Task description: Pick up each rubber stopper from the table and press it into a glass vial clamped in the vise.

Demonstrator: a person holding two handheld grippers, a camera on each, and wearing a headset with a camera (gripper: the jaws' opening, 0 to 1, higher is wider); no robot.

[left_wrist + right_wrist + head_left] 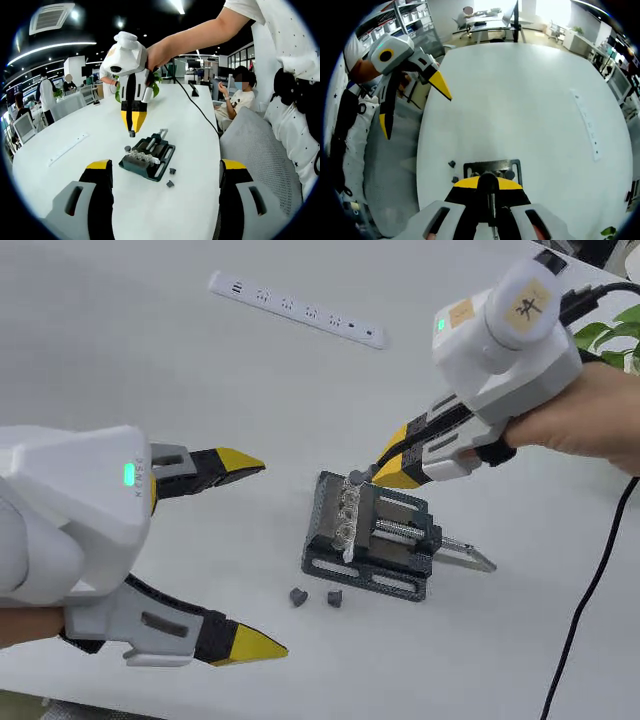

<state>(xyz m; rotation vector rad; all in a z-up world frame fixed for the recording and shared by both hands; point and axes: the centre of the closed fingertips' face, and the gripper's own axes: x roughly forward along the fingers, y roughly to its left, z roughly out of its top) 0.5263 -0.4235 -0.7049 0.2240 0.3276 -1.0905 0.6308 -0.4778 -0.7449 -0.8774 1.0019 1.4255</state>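
Note:
A dark vise [385,558] stands mid-table and clamps a row of glass vials [346,517]. My right gripper [372,476] is shut on a grey rubber stopper [357,477], held just above the far end of that row. In the left gripper view the held stopper [132,133] hangs over the vise [155,161], a little above a dark cap [127,148] at the row's end. Two loose stoppers [298,596] [334,597] lie in front of the vise. My left gripper [258,555] is open, off to the vise's left, with nothing between its jaws.
A white power strip [297,308] lies at the table's far side. A black cable [590,590] trails down the right. A green plant [610,335] stands at the right edge. People sit and stand at other desks [235,95] in the room.

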